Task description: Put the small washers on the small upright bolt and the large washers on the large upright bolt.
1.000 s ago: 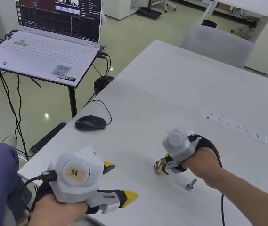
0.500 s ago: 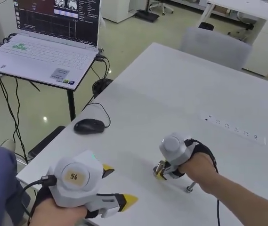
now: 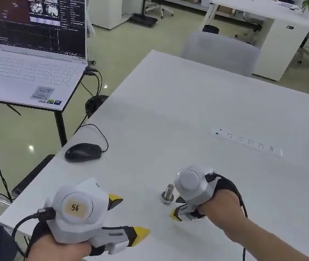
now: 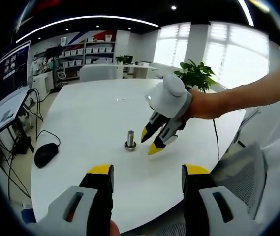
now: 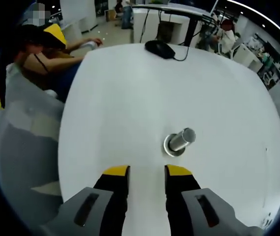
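Observation:
A metal upright bolt [image 3: 168,193] stands on the white table [image 3: 197,103], with a washer ring around its foot [image 5: 170,147]. My right gripper [image 3: 175,214] sits just right of the bolt, its yellow tips pointing down at the table beside it. In the right gripper view the bolt [image 5: 180,138] stands a little ahead of the right gripper [image 5: 147,171], whose jaws stand narrowly open with nothing between them. My left gripper [image 3: 127,217] hovers at the near table edge, open and empty. In the left gripper view the left gripper [image 4: 147,170] faces the bolt [image 4: 130,139] and the right gripper [image 4: 149,141].
A black mouse [image 3: 82,152] with its cable lies at the left of the table. A white power strip [image 3: 249,142] lies farther back. A laptop [image 3: 29,60] stands on a side stand at the left, and a grey chair [image 3: 219,51] at the far edge.
The right gripper, which was down over the bolt, has drawn back to the right, and the bolt now stands free. The left gripper has hardly moved; the head camera has swung.

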